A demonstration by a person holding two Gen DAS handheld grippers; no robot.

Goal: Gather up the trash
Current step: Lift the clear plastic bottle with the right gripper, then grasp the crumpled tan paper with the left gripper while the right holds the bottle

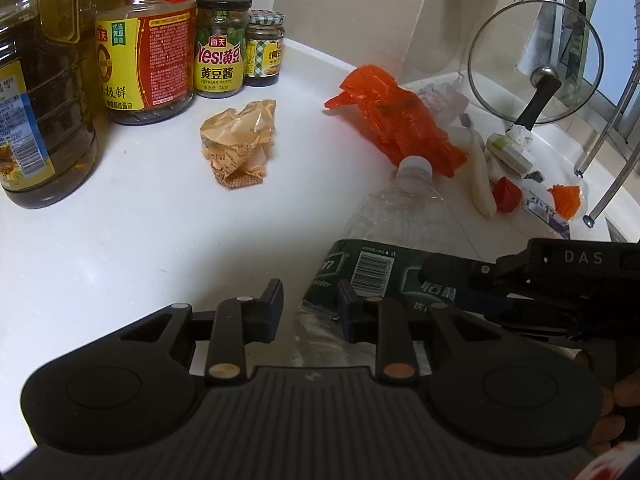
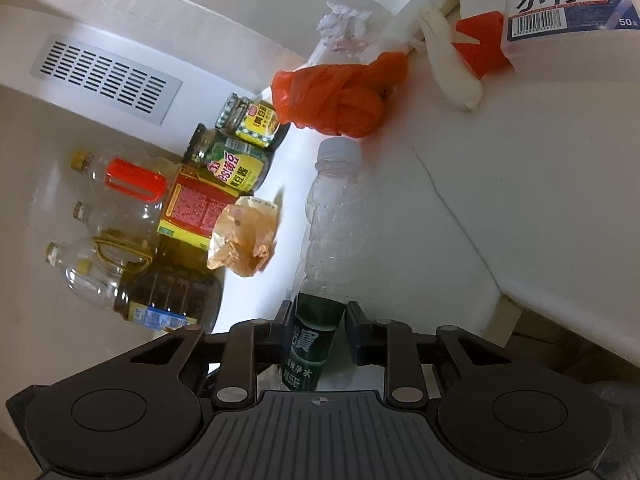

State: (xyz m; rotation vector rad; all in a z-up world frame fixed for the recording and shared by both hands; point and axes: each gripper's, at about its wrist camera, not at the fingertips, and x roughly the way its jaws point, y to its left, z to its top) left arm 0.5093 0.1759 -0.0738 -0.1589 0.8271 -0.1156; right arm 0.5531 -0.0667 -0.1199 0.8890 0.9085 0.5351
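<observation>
**Bottle pinched low on label, slip risk**

Right tongs [image 2: 318, 326] nearest the lens, narrowed onto the green label band of the empty water bottle [image 2: 334, 216], both pads look pressed to the label sides. Bottle lies along the white surface [image 2: 520, 184], cap end pointing toward the back edge, base end hidden under the tongs. In the left wrist view the left tongs [image 1: 310, 306] stand part-open and hold nothing; the right-hand finger sits at the label, contact there not clear, and the left-hand finger is over bare surface.

Other trash: crumpled tan wrapper [image 1: 238, 142] mid-surface in front of the sauce jars [image 1: 222, 48]; red plastic bag [image 1: 400, 120] just past the bottle cap, looks touching it; white tissue wad [image 2: 346, 20], red cap [image 1: 506, 194] and small packaging toward the right-hand edge.

Risks, judged:
- Thin crushed plastic with a slick label, so the bottle may squirm out or rotate when lifted, grip is far from the cap end.
- Long end swinging could drag the red bag or knock the wrapper toward the jars.
- Both tongs are crowded at the same label; they could collide.
- Oil bottle [image 1: 36, 112] and glass lid [image 1: 534, 62] stand close enough for a wide swing to hit.
</observation>
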